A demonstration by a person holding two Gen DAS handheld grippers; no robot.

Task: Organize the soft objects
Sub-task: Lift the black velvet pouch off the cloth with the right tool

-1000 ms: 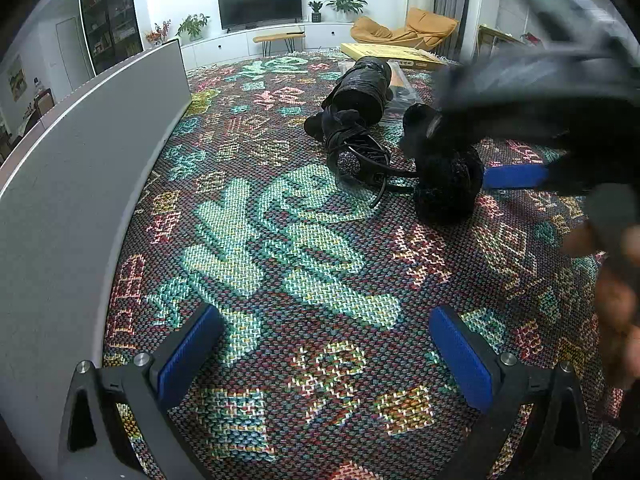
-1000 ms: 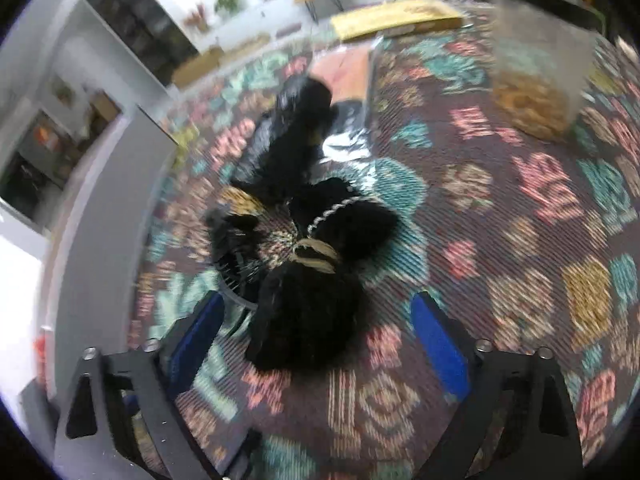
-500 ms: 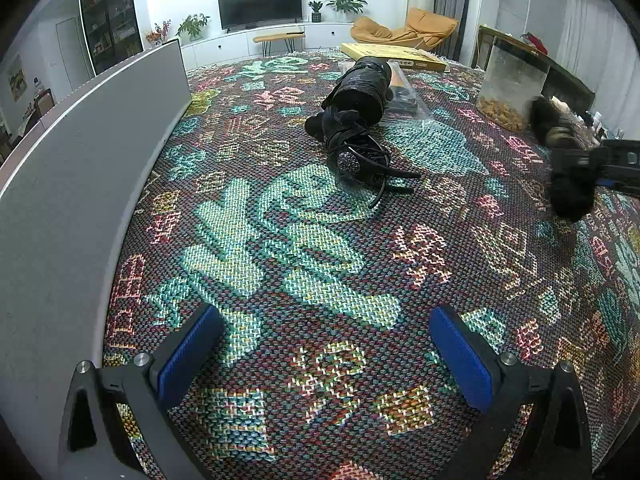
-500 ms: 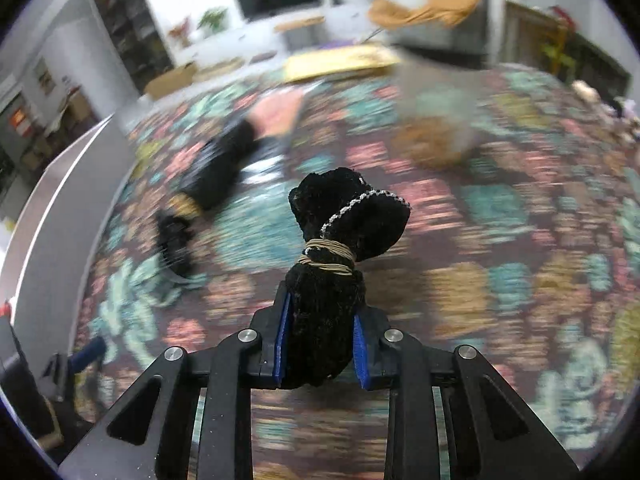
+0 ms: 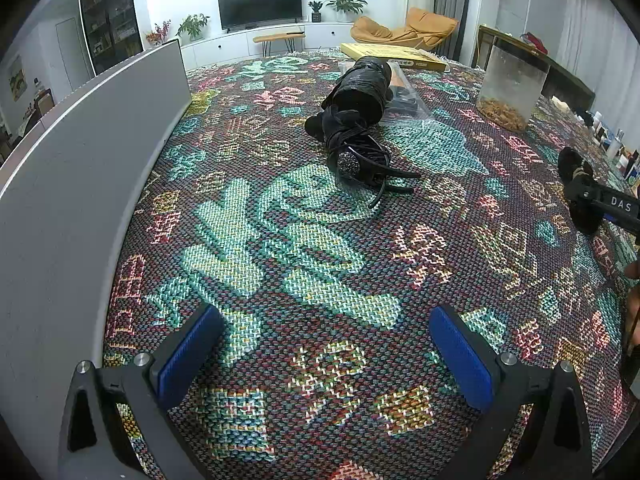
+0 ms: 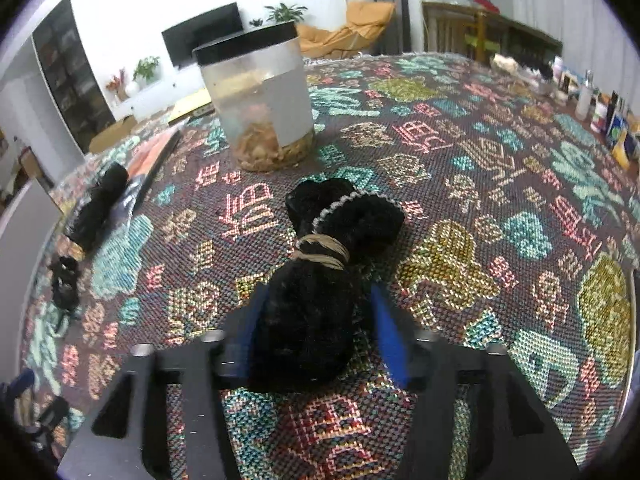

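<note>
My right gripper [image 6: 316,320] is shut on a black fuzzy bundle [image 6: 316,292] tied with a tan rubber band, held low over the patterned cloth. The bundle also shows in the left wrist view [image 5: 578,190] at the far right, with the right gripper's arm. My left gripper [image 5: 324,356] is open and empty, low over the cloth near the grey board. A second black soft bundle with a cord [image 5: 352,152] lies ahead of it, next to a black wrapped roll [image 5: 362,86].
A clear jar with a black lid [image 6: 256,96] stands just beyond the held bundle. A grey board [image 5: 80,168] borders the table's left side. A yellow flat box [image 5: 394,56] lies at the far edge. Small bottles [image 6: 600,108] line the right edge.
My right gripper closed on the black fuzzy bundle, lifted it and carried it right toward the clear jar. It is now lower, near the cloth. My left gripper has not moved.
</note>
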